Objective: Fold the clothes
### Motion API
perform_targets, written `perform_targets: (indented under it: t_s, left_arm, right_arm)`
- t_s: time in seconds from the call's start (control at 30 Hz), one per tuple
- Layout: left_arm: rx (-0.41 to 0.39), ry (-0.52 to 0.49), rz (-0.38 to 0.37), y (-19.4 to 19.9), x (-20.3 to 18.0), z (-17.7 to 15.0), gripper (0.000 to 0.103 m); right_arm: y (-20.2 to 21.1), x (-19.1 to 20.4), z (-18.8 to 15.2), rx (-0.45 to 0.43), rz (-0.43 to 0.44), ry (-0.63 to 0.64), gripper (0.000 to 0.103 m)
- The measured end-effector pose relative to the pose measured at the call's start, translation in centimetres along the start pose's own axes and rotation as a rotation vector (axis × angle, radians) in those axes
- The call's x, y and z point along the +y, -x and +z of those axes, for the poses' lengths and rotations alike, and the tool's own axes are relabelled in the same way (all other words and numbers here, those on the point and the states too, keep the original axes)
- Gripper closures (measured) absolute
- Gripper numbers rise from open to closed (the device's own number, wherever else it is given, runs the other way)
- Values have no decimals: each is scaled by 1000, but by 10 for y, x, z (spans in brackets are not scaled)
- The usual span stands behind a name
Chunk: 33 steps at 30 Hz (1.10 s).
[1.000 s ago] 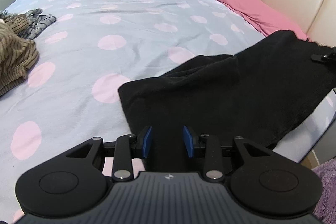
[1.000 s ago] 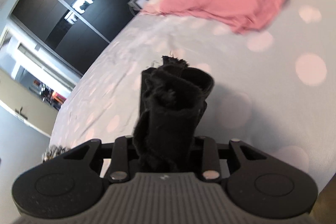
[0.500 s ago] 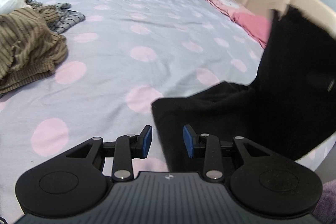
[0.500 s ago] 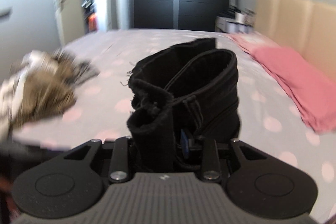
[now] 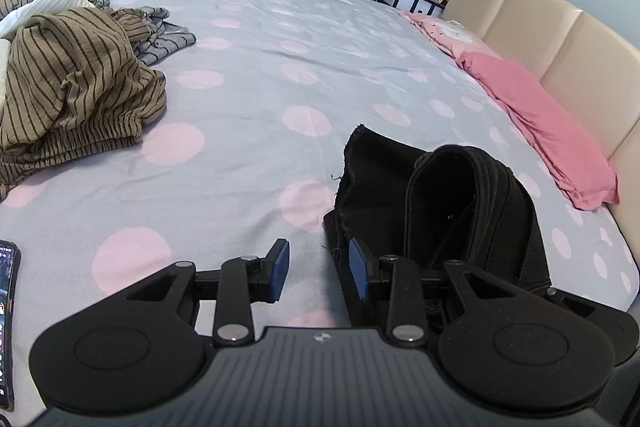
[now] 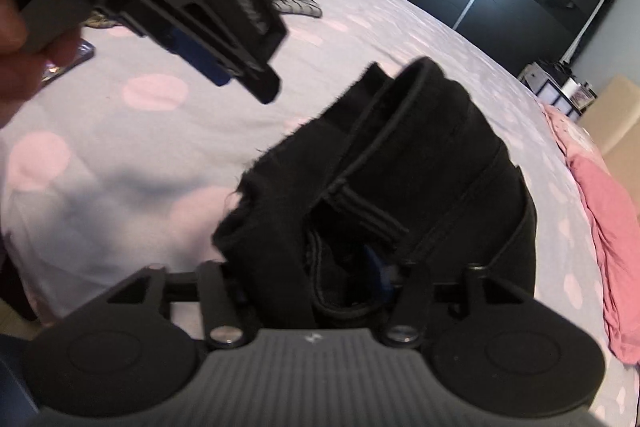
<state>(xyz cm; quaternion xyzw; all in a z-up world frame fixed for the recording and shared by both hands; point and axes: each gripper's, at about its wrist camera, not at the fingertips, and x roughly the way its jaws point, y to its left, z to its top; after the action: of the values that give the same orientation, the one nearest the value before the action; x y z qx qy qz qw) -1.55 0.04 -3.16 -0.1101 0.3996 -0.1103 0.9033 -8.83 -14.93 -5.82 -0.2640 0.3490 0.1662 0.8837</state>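
Since a second ago my right gripper (image 6: 312,267) has carried the black garment (image 5: 440,195) over from the headboard side, and what lay spread flat now sits bunched near the bed's edge. It is doubled into thick folds on the bedspread (image 5: 248,99), a seamed band curling round on top and a frayed raw edge standing up on its left side. My right fingers are clamped on a wad of that black cloth, which fills the gap between them; only a sliver of blue pad (image 6: 376,267) shows through. My left gripper (image 5: 318,269) hovers just beside the garment's left edge, its blue-padded fingers (image 5: 280,269) spread apart with nothing between them, the right-hand one almost touching the cloth. Well apart, across the dotted bedspread, lies a heap of brown striped clothes (image 5: 76,83) with a grey striped piece (image 5: 164,39) behind it. A pink pillow (image 5: 536,115) lies along the beige headboard (image 5: 580,55), and a phone (image 5: 6,323) rests at the bed's near left edge.
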Motion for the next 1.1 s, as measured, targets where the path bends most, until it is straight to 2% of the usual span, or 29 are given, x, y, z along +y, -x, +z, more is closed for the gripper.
perform_targets:
  t_s: [0.17,0.33,0.4,0.43,0.47,0.53,0.63,0.73,0.87,1.0,1.1]
  left_arm:
    - [-9,-1,-17,4,0,1,72]
    - [-10,-25,-44,7,-8,-1,72]
    - [-10,-34,-54,8,-11,-2,72]
    - [-10,-39,-59,8,-13,-2,72]
    - [-10,-44,-65,9,-14,-3,72]
    - [-11,-53,-75,10,-17,-3,72]
    - [-9,-60,-74,10,-19,-4,72]
    - [-5,-54,-67,9,-18,-5,72]
    - [-3,-50,-58,7,-16,-4,72]
    - [4,-45,-49,4,-12,-4,72]
    - [11,-34,-41,0,-8,-3,73]
  right_arm:
    - [32,-9,-1,3,93,-17,32]
    - [74,-30,4,-68,121,-35,32]
    - [86,-45,6,-81,107,-51,36]
    - [90,-54,8,-87,94,-60,39]
    - [95,-62,9,-92,81,-70,49]
    - [95,-85,13,-93,54,-111,53]
    - [86,-122,22,-91,40,-195,55]
    - [69,-152,37,-93,21,-257,62]
    - [28,-169,56,-81,97,-339,62]
    - [-18,-154,50,22,193,-381,60]
    - [-42,-122,41,88,202,-307,60]
